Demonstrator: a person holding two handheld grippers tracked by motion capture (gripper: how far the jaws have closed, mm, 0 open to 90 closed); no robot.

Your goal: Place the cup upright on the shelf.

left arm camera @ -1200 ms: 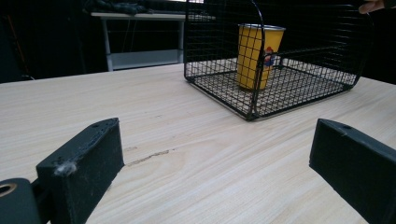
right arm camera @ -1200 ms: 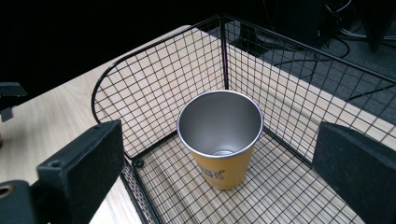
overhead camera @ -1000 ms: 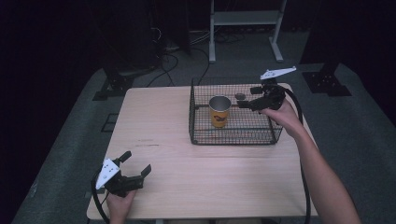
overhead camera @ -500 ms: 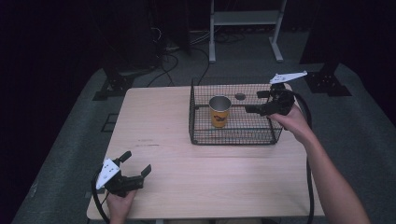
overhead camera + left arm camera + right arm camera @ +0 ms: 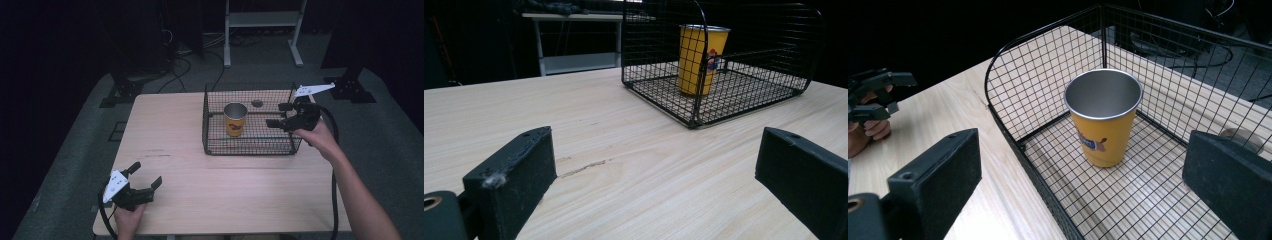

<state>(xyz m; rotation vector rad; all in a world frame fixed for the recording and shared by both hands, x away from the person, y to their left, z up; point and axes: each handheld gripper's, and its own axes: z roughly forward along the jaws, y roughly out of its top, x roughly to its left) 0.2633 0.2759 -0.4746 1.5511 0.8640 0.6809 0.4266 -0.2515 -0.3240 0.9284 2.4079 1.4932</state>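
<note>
A yellow cup with a metal inside stands upright in a black wire basket on the wooden table. My right gripper hovers open over the basket's right side, above and to the right of the cup, with nothing between its jaws. My left gripper rests low near the table's front left corner, open and empty. A small dark round disc lies at the basket's far side.
The basket sits on the table's far right half. A white-framed stand and dark equipment with cables stand on the floor beyond the table. In the right gripper view the other hand and its gripper show at the far left.
My right gripper has drawn back to the right and slightly up, away from the cup, over the basket's right edge. The left gripper has stayed put.
</note>
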